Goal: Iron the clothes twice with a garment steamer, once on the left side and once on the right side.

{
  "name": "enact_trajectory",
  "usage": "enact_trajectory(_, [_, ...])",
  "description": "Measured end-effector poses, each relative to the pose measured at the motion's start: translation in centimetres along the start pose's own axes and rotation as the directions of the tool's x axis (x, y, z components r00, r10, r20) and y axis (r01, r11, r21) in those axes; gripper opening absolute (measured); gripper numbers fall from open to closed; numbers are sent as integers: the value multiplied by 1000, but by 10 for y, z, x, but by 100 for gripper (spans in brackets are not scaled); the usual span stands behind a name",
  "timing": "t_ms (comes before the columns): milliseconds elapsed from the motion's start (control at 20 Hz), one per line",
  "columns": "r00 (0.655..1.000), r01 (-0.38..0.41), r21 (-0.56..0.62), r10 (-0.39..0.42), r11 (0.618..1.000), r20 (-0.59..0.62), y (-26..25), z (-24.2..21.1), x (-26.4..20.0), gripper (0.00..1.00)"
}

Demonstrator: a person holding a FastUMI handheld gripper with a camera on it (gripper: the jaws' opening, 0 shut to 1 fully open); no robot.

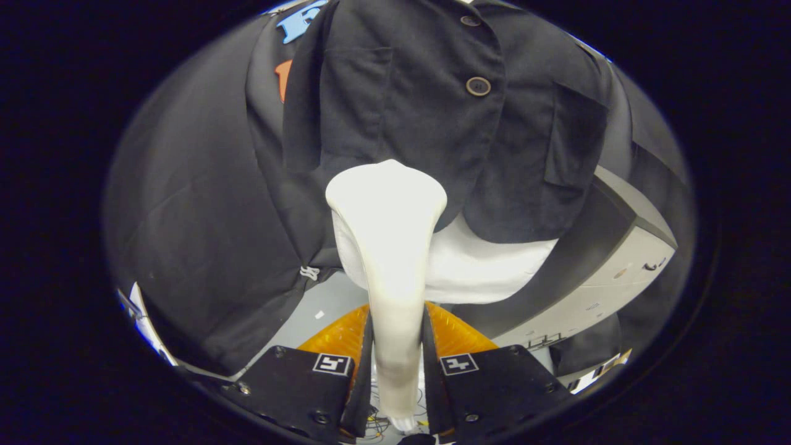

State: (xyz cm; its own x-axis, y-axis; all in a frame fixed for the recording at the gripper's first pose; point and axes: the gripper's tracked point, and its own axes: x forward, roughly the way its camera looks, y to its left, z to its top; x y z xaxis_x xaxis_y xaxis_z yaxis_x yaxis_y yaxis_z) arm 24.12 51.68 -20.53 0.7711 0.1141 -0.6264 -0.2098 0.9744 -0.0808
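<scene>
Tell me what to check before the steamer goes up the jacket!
1. Gripper shut on the steamer handle: ok.
2. Steamer head at the jacket hem: ok.
3. Head pressing on the cloth: cannot tell.
4. Buttons off to the side of the head: ok.
5. Steam coming out: cannot tell.
6. Jacket hanging over the white form: ok.
</scene>
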Motion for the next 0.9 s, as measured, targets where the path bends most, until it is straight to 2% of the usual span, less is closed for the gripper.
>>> enact_trajectory(300, [996, -19, 54, 14, 998, 86, -69, 28, -70, 39])
enact_trajectory(550, [985, -19, 70, 7, 997, 170, -144, 38, -136, 39])
enact_trajectory(750, [971, 0, 71, -17, 997, 238, -215, 25, -187, 39])
enact_trajectory(900, [969, 17, 87, -38, 996, 246, -273, -6, -215, 39])
